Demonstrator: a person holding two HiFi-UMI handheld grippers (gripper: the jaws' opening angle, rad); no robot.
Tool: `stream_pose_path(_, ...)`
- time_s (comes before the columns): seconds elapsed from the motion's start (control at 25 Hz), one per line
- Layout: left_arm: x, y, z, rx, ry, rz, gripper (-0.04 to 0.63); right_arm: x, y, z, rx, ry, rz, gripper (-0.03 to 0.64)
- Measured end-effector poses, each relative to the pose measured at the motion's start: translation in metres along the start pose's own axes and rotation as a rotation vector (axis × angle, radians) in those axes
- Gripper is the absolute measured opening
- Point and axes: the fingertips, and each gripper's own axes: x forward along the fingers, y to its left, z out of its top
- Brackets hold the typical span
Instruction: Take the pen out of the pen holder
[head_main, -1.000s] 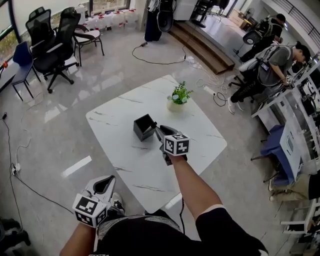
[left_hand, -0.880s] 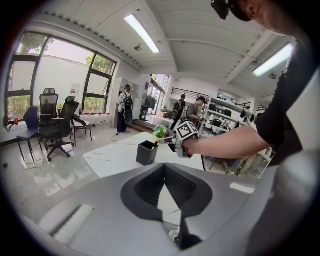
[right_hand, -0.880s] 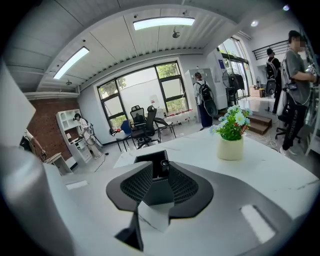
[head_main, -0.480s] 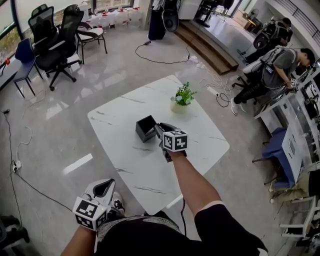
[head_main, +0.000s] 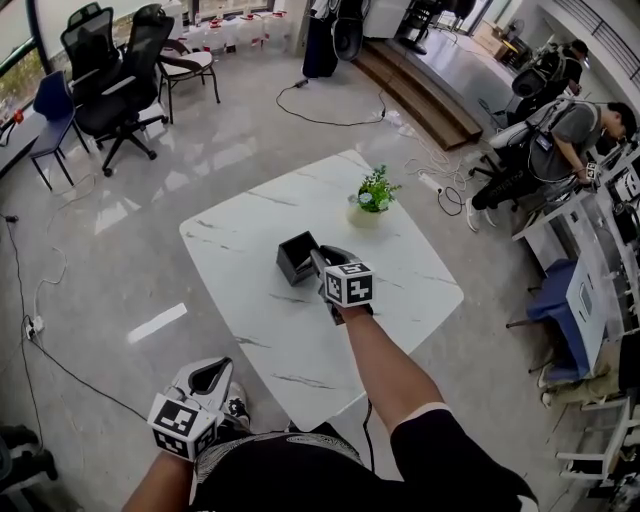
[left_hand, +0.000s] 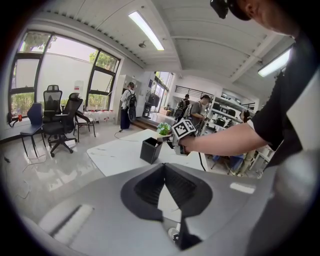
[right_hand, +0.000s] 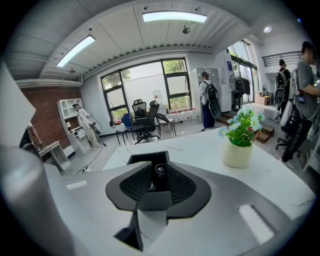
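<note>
The table top (head_main: 240, 260) is seen as a white, marble-look slab with grey veins, smooth and glossy. The floor (head_main: 120, 220) is laid in polished pale tiles, in which window light is mirrored. The pen holder (head_main: 297, 257) is finished in smooth matt black; its material cannot be told. The shells of the left gripper (left_hand: 164, 167) and the right gripper (right_hand: 160, 176) are formed of matt pale grey plastic, and their pads are lined in black with a fine ribbed texture. A glossy dark round end is shown on the pen (right_hand: 160, 169). The flower pot (right_hand: 236, 154) is finished in smooth, matt cream. The far office chairs (head_main: 105, 75) are backed in black mesh.
</note>
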Motion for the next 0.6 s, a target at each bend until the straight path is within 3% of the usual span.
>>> stream_pose_path(0.6, -0.005, 0.007, 0.0, -0.014, -0.003, 0.003, 0.057, 0.008, 0.021, 0.003, -0.037, 0.006, 0.038, 0.069)
